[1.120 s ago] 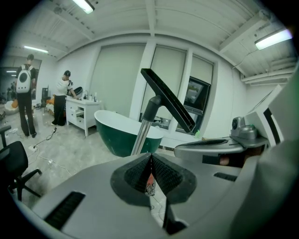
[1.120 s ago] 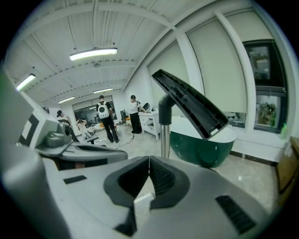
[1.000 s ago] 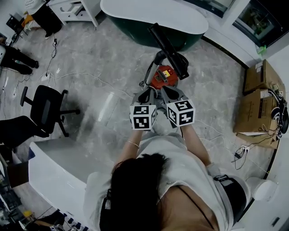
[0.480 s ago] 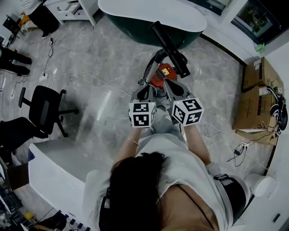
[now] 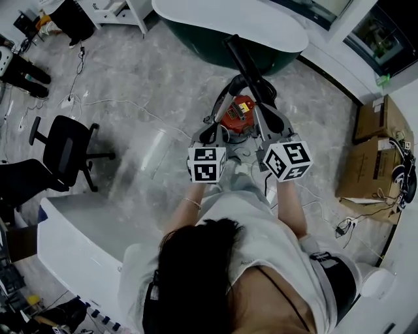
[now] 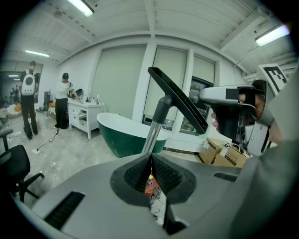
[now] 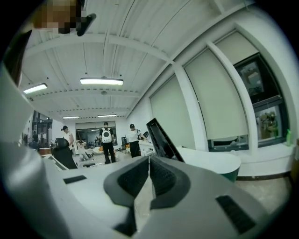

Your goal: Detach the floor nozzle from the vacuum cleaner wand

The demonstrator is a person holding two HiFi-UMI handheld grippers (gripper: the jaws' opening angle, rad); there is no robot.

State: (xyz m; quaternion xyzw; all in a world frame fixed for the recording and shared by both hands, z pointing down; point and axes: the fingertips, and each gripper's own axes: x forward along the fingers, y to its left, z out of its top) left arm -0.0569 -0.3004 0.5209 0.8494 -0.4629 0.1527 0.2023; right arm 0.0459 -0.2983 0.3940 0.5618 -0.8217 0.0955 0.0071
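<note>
Left claw (image 5: 210, 128): held out ahead of the person (image 5: 215, 261), marker cube up, tips beside the red vacuum body.
Right claw (image 5: 263, 112): just beside the left, tips near the nozzle's lower end; contact unclear.
Vacuum body (image 5: 236, 112): red, over the grey floor (image 5: 130, 78), between both claws.
Floor nozzle (image 5: 247, 65): long black bar, tilted, pointing toward the bathtub.
Bathtub (image 5: 228, 19): white rim, green side, at the floor's far edge.
Office chair (image 5: 65, 153): black, near the floor's left edge.
Cardboard boxes (image 5: 375, 150): along the floor's right edge.
</note>
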